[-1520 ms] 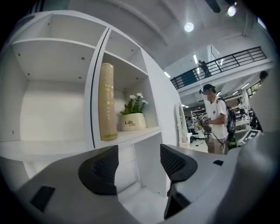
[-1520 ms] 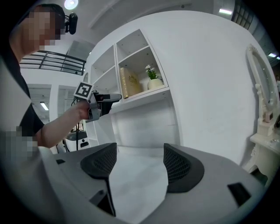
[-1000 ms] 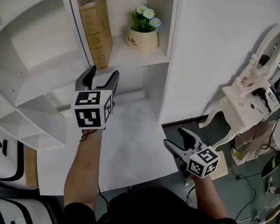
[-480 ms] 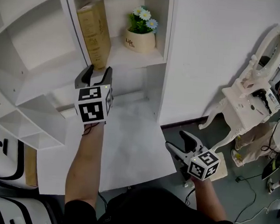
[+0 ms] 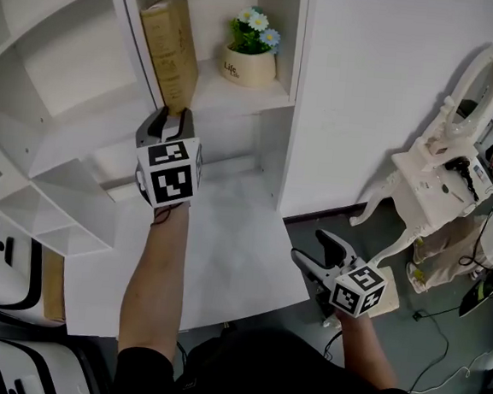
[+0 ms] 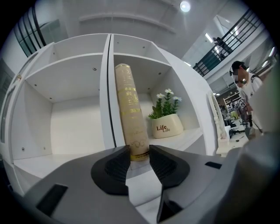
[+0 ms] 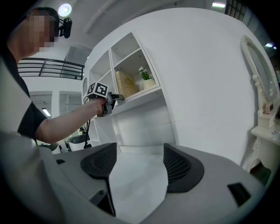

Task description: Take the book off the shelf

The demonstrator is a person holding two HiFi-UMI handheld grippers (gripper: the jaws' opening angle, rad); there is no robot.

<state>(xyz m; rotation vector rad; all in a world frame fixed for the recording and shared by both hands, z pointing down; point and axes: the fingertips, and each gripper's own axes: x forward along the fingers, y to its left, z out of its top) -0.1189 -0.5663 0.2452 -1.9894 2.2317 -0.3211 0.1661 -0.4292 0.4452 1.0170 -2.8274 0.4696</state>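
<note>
The book (image 5: pixel 169 52) stands upright in the shelf (image 5: pixel 238 98), at the left side of its compartment, right beside the white divider. Its long axis runs straight up and down, and its tan spine with gold print faces out toward the person. A flower pot (image 5: pixel 249 65) sits to its right on the same board, a little apart from it.

The left gripper (image 5: pixel 173 118) points level at the foot of the book. Its jaws have just been closing and now stand narrow. In the left gripper view the bottom of the spine sits between them, with the tips meeting it on both sides.

The right gripper (image 5: pixel 312 246) hangs low off the right edge of the white desk (image 5: pixel 225 250), well apart from the shelf. Its jaws stand wide, with nothing between them.
</note>
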